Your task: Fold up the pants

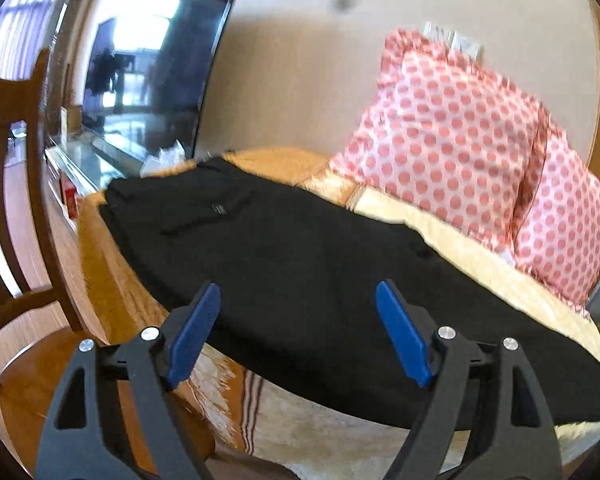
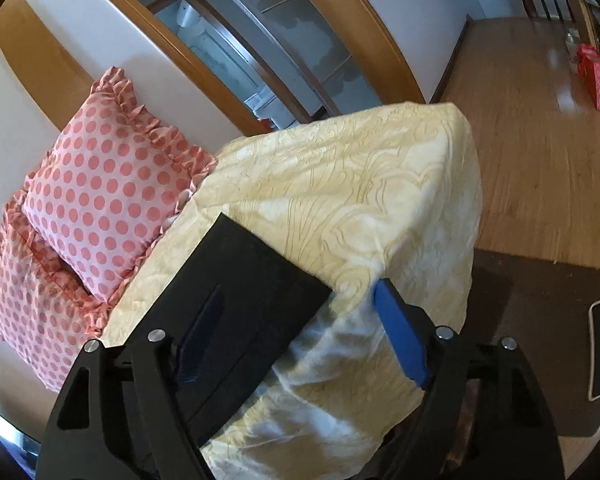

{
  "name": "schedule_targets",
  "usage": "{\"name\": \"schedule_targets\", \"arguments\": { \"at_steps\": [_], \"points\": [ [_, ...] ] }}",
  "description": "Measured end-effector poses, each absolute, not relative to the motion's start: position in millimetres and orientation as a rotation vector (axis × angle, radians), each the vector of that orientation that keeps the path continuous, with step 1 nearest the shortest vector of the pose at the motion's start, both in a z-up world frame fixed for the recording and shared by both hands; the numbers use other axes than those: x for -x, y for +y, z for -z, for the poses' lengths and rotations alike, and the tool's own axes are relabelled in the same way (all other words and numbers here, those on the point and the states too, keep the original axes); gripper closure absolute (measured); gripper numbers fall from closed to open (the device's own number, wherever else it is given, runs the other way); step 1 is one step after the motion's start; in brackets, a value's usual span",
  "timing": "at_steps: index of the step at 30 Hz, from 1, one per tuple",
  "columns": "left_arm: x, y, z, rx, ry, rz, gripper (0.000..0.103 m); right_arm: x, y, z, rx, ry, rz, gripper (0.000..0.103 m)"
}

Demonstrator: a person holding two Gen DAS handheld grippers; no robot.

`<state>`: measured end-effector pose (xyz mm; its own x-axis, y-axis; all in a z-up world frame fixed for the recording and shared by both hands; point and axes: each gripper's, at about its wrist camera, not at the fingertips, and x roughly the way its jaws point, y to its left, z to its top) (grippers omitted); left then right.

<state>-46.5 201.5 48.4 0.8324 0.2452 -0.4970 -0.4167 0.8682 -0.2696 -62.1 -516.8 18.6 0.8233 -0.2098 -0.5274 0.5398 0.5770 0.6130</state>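
Blue pads line both grippers, and both sets of jaws stand spread apart with nothing clamped between them. On the left gripper [image 1: 298,334] the fingers frame the near edge of the black pants [image 1: 284,264], which lie just beyond the tips; contact cannot be confirmed. On the right gripper [image 2: 296,334] the left finger sits over, or just beside, the narrow end of the pants [image 2: 240,292], while the right finger hangs above the yellow bedspread [image 2: 340,184]; whether either pad touches cloth cannot be determined. The pants rest on the bed as one long, flat, dark strip, running from a broader end with a small label near the far corner to a narrower end under the right gripper. The strip appears to be one leg wide, which suggests that the legs are already laid together lengthwise; this is a judgement, since a second layer is not distinguishable in the dark fabric. No crosswise fold is visible, so the shortening folds remain to be made. Beside the pants stand two pink dotted pillows [image 1: 472,152] against the wall. A wooden chair [image 1: 16,200] stands at the left of the bed, a dark screen [image 1: 160,76] leans behind it, and wooden floor [image 2: 540,140] extends beyond the bed corner.
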Motion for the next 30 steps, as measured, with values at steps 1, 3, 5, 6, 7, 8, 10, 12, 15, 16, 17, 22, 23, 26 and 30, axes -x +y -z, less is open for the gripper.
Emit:
{"name": "schedule_targets", "arguments": {
  "at_steps": [1, 3, 5, 6, 7, 8, 10, 12, 15, 16, 17, 22, 23, 26, 30],
  "points": [
    [43, 201, -44, 0.378, 0.491, -0.364, 0.022, 66, -518, -18, -0.867, 0.400, 0.450, 0.029],
    [35, 204, -30, 0.340, 0.565, -0.418, 0.022, 71, -518, -21, -0.872, 0.356, 0.436, 0.029],
    [37, 207, -19, 0.333, 0.591, -0.438, 0.022, 69, -519, -25, -0.861, 0.339, 0.405, 0.029],
    [42, 207, -20, 0.340, 0.578, -0.442, 0.022, 66, -520, -27, -0.863, 0.338, 0.395, 0.029],
    [46, 207, -23, 0.348, 0.554, -0.441, 0.022, 65, -521, -28, -0.867, 0.335, 0.390, 0.030],
    [51, 207, -26, 0.350, 0.532, -0.442, 0.022, 63, -523, -29, -0.876, 0.335, 0.388, 0.030],
    [58, 202, -41, 0.336, 0.453, -0.442, 0.022, 58, -526, -26, -0.897, 0.350, 0.374, 0.030],
    [59, 191, -56, 0.296, 0.395, -0.408, 0.019, 55, -521, -25, -0.890, 0.354, 0.360, 0.031],
    [47, 179, -62, 0.250, 0.398, -0.355, 0.016, 55, -512, -24, -0.896, 0.365, 0.319, 0.033],
    [41, 176, -61, 0.247, 0.416, -0.339, 0.016, 55, -508, -22, -0.912, 0.369, 0.299, 0.036],
    [36, 174, -57, 0.251, 0.438, -0.325, 0.016, 55, -506, -21, -0.924, 0.374, 0.283, 0.038],
    [14, 175, -32, 0.307, 0.563, -0.274, 0.016, 45, -484, -11, -0.975, 0.430, 0.162, 0.066],
    [13, 176, -29, 0.306, 0.575, -0.279, 0.016, 41, -480, -9, -0.977, 0.435, 0.151, 0.069],
    [13, 171, -24, 0.266, 0.579, -0.277, 0.015, 34, -479, -9, -0.945, 0.419, 0.206, 0.081],
    [12, 165, -20, 0.217, 0.587, -0.274, 0.012, 18, -470, -25, -0.841, 0.396, 0.265, 0.097]
  ]
}}
